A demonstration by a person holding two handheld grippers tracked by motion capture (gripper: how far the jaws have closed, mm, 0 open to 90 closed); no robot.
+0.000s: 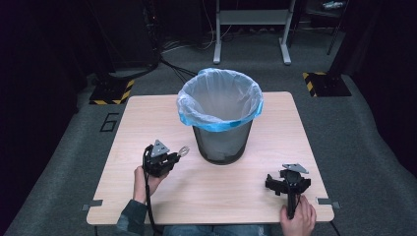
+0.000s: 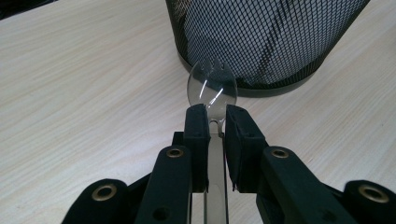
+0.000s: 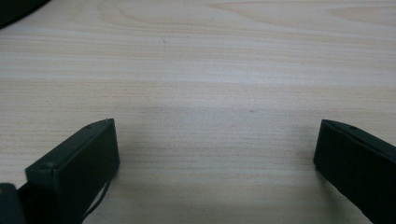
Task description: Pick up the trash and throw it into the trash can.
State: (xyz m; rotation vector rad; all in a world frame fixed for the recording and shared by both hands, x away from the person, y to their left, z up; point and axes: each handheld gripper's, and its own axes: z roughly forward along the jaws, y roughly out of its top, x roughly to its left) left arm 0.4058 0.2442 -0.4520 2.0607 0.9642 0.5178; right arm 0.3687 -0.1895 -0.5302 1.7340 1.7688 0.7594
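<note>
A clear plastic spork [image 2: 211,88] is pinched by its handle between the jaws of my left gripper [image 2: 215,116], its tined bowl pointing at the foot of the bin. From above, that left gripper [image 1: 173,156] is held just above the table, left of the bin, with the spork [image 1: 183,151] sticking out toward it. The black mesh waste bin [image 1: 222,140] with a blue-rimmed clear liner [image 1: 220,101] stands at the table's middle. My right gripper [image 1: 273,184] rests near the front right edge; in its own view the right gripper [image 3: 215,144] stands wide open over bare wood.
The light wooden table [image 1: 147,113] has free room left and right of the bin. Grey carpet surrounds it, with a metal stand [image 1: 251,29] and yellow-black striped floor plates [image 1: 112,92] behind.
</note>
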